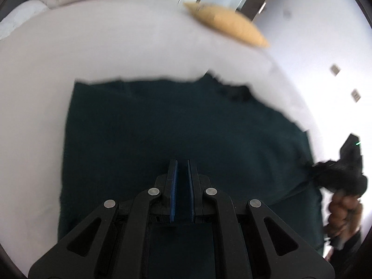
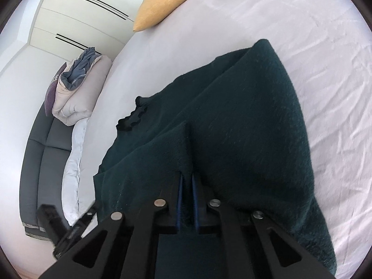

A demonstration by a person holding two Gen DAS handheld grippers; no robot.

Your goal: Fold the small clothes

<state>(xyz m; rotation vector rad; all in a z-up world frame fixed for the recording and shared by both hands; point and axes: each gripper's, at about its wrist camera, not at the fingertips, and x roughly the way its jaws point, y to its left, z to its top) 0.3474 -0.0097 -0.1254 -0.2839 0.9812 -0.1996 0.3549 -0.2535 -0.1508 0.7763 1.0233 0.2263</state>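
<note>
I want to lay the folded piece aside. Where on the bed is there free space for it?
Bare white sheet lies between the dark green garment and the yellow pillow, also along the garment's far side. It is crowded by the rolled duvet and where the right gripper pinches the cloth.

No legible text anywhere.

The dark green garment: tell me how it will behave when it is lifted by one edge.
The dark green garment will probably hang limp: it already drapes in soft folds from the right gripper, shut on it. Its fuzzy knit likely grips the pads well. It looks thick, so possibly a bit heavy for its size.
</note>
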